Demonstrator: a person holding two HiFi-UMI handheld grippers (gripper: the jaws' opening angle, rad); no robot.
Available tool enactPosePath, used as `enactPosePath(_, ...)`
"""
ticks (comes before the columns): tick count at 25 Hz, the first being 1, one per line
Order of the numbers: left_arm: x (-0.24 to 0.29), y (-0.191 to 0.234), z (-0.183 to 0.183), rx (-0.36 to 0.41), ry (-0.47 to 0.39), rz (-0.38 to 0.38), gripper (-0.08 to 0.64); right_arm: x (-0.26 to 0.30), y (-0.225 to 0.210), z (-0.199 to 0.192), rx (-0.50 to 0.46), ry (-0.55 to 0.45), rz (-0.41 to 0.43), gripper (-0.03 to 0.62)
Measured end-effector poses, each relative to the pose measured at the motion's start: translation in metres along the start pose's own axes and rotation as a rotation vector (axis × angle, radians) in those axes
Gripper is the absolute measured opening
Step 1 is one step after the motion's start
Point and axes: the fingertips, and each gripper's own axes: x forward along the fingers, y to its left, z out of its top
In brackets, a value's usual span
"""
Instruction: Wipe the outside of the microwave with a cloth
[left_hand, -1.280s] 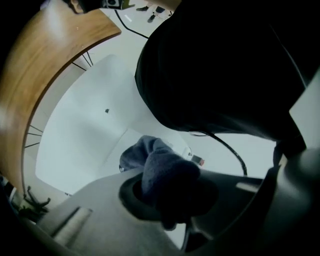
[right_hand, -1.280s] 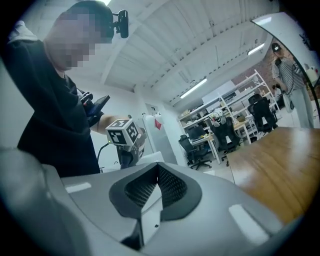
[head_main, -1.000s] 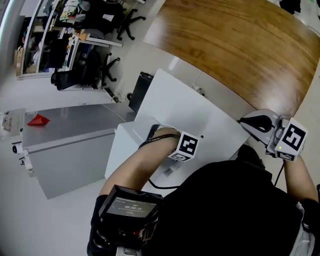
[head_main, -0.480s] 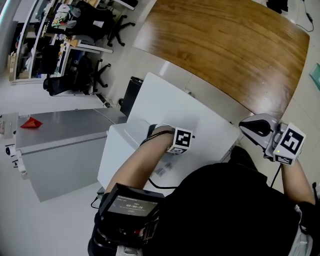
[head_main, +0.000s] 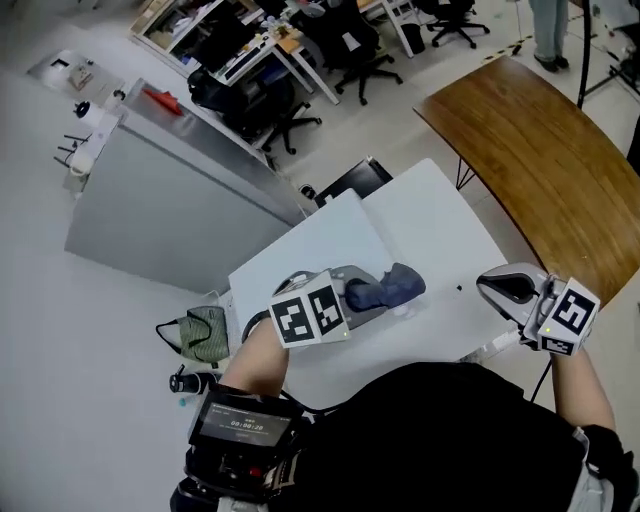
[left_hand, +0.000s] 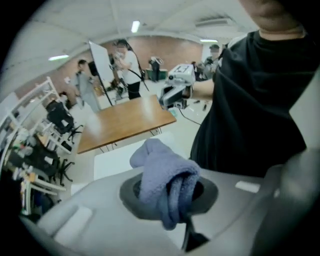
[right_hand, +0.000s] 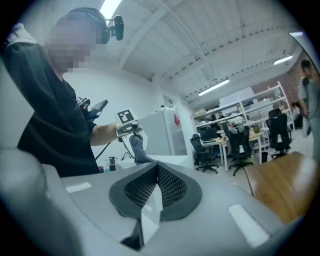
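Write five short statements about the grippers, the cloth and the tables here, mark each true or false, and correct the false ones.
1. The left gripper is shut on a blue cloth. True.
2. The right gripper holds a second cloth. False: its jaws are together with nothing between them.
3. The cloth lies spread on the wooden table. False: it is bunched in the left gripper, over the white surface.
4. The wooden table stands beside the white surface. True.
5. Both grippers grip the cloth together. False: the right gripper is held well apart from it, at the white surface's other edge.
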Motion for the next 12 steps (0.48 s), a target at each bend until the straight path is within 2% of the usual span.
enactPosePath(4, -0.062, -0.067, -0.052, -0.15, -0.284, 0.18, 0.057, 0.053, 0.09, 0.014, -0.041, -0.002, 0.069, 0.006)
enactPosePath(7, -0.099, -0.119, -0.092, -0.248, -0.508, 0.29, 0.057, 0.085, 0.16, 0.004, -0.048, 0.017, 0.092, 0.006)
enactPosePath(9, -0.122, -0.156, -0.115, -0.32, -0.652, 0.317, 0.057, 0.102, 0.204, -0.005, -0.021, 0.037, 0.117, 0.006)
enactPosePath(12, -0.143, -0.203, -0.144, -0.476, -0.835, 0.321, 0.057, 0.114, 0.252, -0.007, -0.003, 0.064, 0.152, 0.006)
